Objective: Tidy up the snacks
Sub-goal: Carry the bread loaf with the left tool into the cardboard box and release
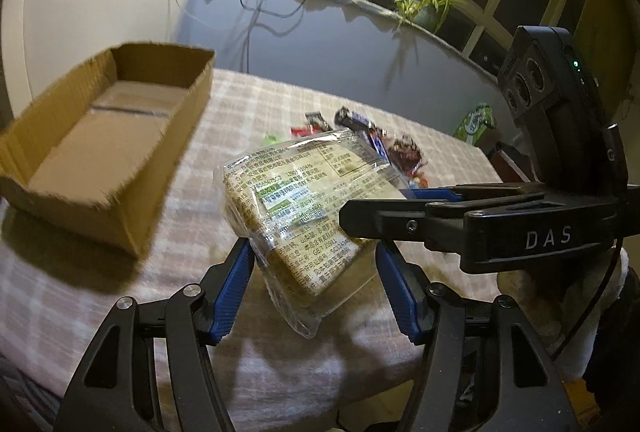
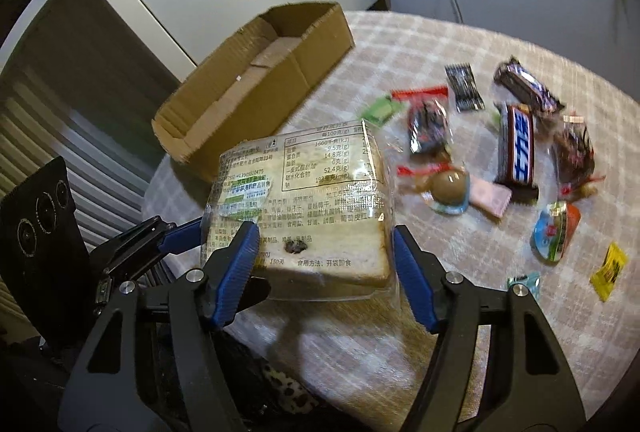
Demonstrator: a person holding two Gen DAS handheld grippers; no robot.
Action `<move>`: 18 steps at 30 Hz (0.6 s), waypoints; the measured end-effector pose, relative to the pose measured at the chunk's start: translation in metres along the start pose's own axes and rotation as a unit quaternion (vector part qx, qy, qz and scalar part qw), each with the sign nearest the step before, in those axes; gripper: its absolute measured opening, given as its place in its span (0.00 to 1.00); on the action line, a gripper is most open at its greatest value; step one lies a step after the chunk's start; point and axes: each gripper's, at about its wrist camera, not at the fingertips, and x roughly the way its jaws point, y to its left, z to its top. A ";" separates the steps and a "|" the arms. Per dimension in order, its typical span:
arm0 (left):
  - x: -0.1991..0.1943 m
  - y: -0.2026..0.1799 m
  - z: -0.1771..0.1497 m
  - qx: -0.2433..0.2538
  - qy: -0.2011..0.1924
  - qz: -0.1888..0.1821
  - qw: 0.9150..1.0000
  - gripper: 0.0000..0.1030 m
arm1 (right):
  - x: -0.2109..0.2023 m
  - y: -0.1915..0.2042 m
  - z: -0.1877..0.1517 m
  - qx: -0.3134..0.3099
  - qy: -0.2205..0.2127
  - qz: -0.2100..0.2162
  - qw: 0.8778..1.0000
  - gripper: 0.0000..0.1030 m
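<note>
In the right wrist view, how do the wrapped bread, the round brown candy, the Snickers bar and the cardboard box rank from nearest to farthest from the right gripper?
1. Wrapped bread: between the fingers of the right gripper.
2. Round brown candy: just right of the bread.
3. Snickers bar: farther right, upright in the picture.
4. Cardboard box: far side, upper left.

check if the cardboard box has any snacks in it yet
Empty. The cardboard box shows only its bare brown floor in both views; the snacks lie loose on the tablecloth.

We see wrapped bread tilted, off the table — open box at its ten o'clock | loose candies at two o'clock
</note>
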 end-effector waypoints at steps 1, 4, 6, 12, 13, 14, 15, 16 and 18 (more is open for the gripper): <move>-0.002 0.000 0.002 0.002 -0.004 0.002 1.000 0.61 | -0.002 0.004 0.004 -0.004 -0.004 -0.001 1.000 0.68; -0.009 0.006 0.009 0.003 -0.019 0.005 1.000 0.61 | -0.005 0.014 0.015 -0.013 -0.013 0.000 1.000 0.68; -0.014 0.010 0.015 0.006 -0.029 0.009 1.000 0.61 | -0.006 0.020 0.022 -0.020 -0.018 0.001 1.000 0.68; -0.025 0.028 0.029 0.007 -0.052 0.021 0.998 0.61 | 0.001 0.041 0.046 -0.040 -0.025 0.005 0.999 0.68; -0.026 0.032 0.031 0.007 -0.056 0.024 0.998 0.61 | 0.003 0.045 0.049 -0.044 -0.025 0.006 0.999 0.68; -0.028 0.035 0.033 0.006 -0.058 0.026 0.998 0.61 | 0.006 0.048 0.051 -0.047 -0.025 0.007 0.999 0.68; -0.029 0.039 0.034 0.005 -0.061 0.029 0.998 0.61 | 0.008 0.052 0.055 -0.050 -0.025 0.008 0.998 0.68; -0.031 0.042 0.035 0.004 -0.063 0.032 0.998 0.61 | 0.011 0.055 0.059 -0.054 -0.025 0.009 0.998 0.68; -0.034 0.050 0.037 0.002 -0.067 0.038 0.997 0.61 | 0.018 0.062 0.066 -0.060 -0.024 0.012 0.998 0.68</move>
